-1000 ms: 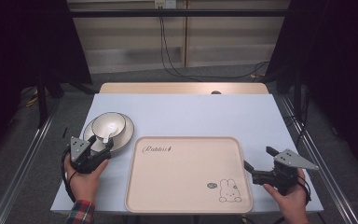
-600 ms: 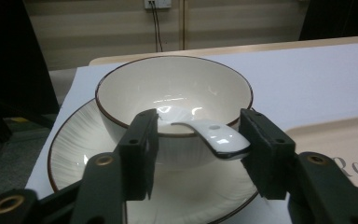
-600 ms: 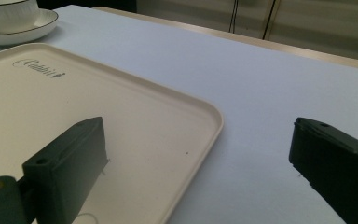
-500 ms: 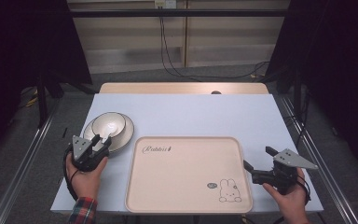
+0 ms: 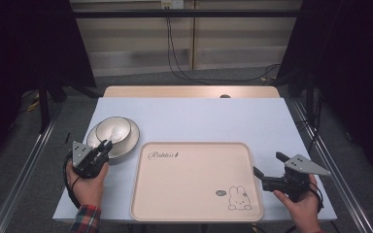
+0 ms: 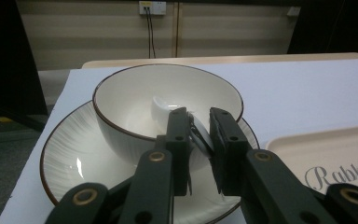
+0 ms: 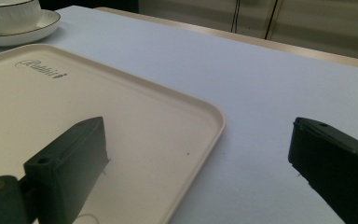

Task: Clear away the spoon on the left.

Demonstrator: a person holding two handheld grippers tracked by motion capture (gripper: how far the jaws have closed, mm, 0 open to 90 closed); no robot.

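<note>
The left gripper (image 6: 198, 140) had its jaws drawn nearly together on the handle of a white ceramic spoon (image 6: 168, 108), the thin handle running up between them and over the near rim of the bowl (image 6: 130, 98), with the spoon's scoop lying inside the bowl just beyond the jaw tips. That narrow pinch on the handle, and not on the bowl's wall, suggested the spoon was the thing being taken, and the low angle of the jaws seemed suited to lifting it out along its own slope. The bowl sat centred on a ribbed plate with a dark rim (image 6: 70, 158), and the two stood on the pale surface (image 5: 199, 119) just beside the far left corner of the cream rabbit-printed tray (image 5: 194, 194). The right gripper (image 5: 271, 171) waited with its jaws spread wide and nothing between them; one jaw hung over the tray's right edge and the other over bare surface, probably kept ready there to steady the tray or receive something. The tray itself lay bare, seemingly the place where the tableware was meant to go.
</note>
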